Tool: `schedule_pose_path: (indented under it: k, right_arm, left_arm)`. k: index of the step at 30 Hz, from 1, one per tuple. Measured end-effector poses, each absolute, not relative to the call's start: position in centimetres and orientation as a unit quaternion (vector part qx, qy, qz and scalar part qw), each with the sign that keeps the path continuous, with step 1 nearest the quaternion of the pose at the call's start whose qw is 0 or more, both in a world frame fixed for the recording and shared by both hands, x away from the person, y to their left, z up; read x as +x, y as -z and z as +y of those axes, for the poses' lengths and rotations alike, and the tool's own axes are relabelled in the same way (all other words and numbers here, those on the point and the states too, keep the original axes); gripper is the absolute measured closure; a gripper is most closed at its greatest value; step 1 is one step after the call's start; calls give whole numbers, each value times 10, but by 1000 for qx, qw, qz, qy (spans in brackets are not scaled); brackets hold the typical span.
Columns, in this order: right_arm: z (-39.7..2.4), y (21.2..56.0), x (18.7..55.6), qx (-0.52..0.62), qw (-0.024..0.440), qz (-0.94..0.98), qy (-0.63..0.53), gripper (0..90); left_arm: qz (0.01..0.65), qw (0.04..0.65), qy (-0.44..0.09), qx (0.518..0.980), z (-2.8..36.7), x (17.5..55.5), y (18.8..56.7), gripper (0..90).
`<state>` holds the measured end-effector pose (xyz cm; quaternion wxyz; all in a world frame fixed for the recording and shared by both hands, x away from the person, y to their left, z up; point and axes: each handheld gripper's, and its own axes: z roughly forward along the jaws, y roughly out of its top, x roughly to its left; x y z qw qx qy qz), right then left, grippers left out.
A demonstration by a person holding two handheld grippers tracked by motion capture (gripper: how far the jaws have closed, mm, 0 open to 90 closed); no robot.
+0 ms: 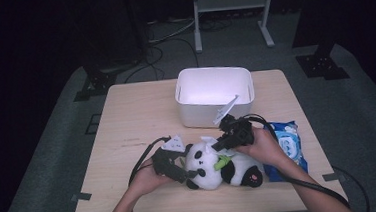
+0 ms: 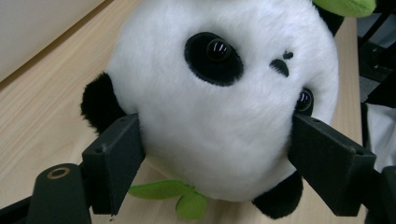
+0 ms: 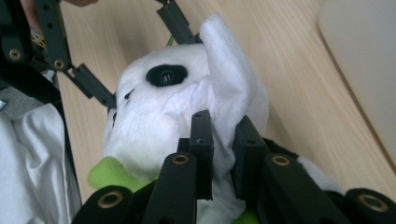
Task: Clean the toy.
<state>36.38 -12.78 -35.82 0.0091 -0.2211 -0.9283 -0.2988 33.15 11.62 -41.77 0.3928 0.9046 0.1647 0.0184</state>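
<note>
A black-and-white panda plush (image 1: 215, 166) with green leaves at its neck lies on the wooden table, head toward the left. My left gripper (image 1: 188, 173) has its jaws on both sides of the panda's head (image 2: 224, 116), pads pressing into the fur. My right gripper (image 1: 219, 145) comes in from the right above the head, shut on a white wipe (image 3: 224, 65). The wipe lies crumpled against the top of the panda's head (image 3: 149, 121). In the right gripper view, the left gripper's fingers (image 3: 91, 84) show beyond the panda's face.
A white rectangular bin (image 1: 180, 94) stands open behind the panda at the table's middle back. A blue pack of wet wipes (image 1: 286, 141) lies at the right, partly under the right hand. Bare tabletop (image 1: 127, 125) stretches to the left.
</note>
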Motion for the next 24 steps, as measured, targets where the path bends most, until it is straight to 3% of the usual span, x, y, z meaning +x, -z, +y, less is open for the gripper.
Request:
schedule_pose_path:
  k: [10,24]
  right_arm:
    - [-131,356,355,-220,15,-930,293,798]
    - [-84,350,374,-193,20,-939,283,798]
  left_arm:
    - [160,395,-18,904,118,331,418,225]
    - [161,395,-21,904,117,330,420,227]
